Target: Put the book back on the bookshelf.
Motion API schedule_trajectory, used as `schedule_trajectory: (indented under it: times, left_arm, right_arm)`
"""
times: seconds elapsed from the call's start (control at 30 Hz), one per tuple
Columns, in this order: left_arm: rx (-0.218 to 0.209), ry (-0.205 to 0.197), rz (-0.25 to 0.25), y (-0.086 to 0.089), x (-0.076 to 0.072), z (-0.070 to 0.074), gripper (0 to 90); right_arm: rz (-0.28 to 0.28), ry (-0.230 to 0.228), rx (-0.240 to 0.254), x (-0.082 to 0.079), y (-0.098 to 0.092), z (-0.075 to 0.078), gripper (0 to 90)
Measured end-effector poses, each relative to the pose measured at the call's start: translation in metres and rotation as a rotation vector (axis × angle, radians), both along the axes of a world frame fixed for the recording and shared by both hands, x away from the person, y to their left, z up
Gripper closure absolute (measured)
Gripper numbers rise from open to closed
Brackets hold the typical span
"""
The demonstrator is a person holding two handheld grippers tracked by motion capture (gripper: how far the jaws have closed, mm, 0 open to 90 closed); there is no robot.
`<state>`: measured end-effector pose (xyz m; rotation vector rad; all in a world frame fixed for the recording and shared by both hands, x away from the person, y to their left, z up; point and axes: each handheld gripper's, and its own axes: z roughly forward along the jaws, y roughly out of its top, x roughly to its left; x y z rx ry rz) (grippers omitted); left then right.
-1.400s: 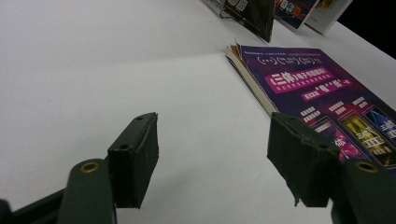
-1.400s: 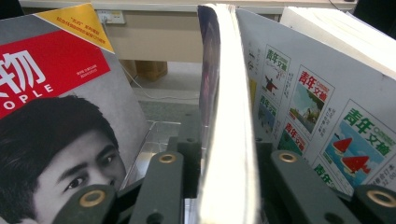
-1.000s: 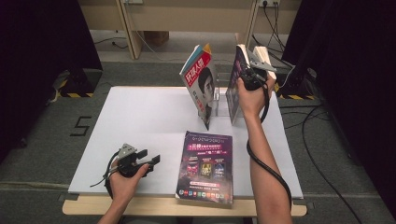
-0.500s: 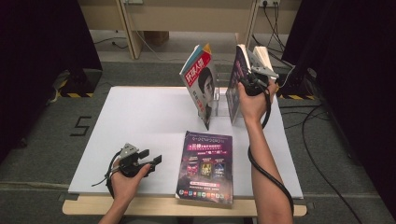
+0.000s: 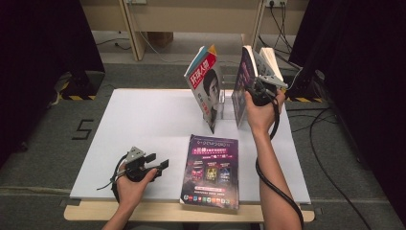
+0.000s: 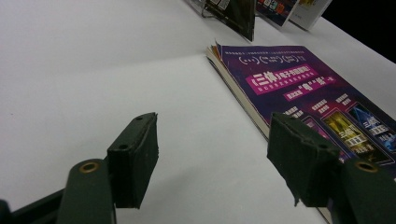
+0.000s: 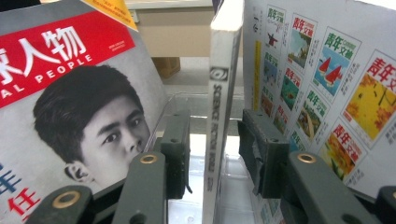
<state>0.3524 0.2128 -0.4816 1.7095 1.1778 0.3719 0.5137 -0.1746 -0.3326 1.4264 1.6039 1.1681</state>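
- Book (image 7: 219, 107) standing upright in the rack (image 7: 201, 105), between right gripper (image 7: 212, 154) jaws that have just been opening, not pressing.
- We are backing straight out, avoiding tipping it.
- Left gripper (image 6: 212, 163) spread, idle.

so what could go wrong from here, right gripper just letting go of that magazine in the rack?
1. The right gripper has just been opening; its pads stand off the thin purple magazine, which stands upright between them. Unsupported, it may flop sideways in the clear rack.
2. Pulling back, a jaw could snag its spine and drag it out.
3. The red-cover magazine leans steeply left; a nudge might tip it onto the table.
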Motion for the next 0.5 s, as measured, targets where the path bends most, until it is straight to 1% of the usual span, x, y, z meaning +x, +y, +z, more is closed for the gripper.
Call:
schedule_trajectory:
  times: [0.03,0.1,0.2,0.43,0.5]
  left_arm:
    - [0.004,0.001,-0.002,0.0,0.0,0.0,33.0]
    - [0.003,0.0,-0.005,-0.001,0.0,0.0,33.0]
    - [0.001,0.001,-0.01,-0.004,0.001,0.0,33.0]
    - [0.007,0.004,-0.022,-0.006,0.002,0.0,32.9]
    - [0.008,0.004,-0.023,-0.007,0.003,0.0,33.0]
  right_arm:
    - [0.0,-0.002,-0.006,-0.001,-0.001,0.0,63.3]
    - [-0.001,0.0,0.002,-0.005,-0.001,0.001,63.2]
    - [0.002,-0.004,0.0,-0.009,-0.003,0.0,62.8]
    - [0.012,0.016,0.007,-0.019,-0.005,-0.008,62.5]
    - [0.013,0.011,0.003,-0.021,-0.007,-0.01,62.4]
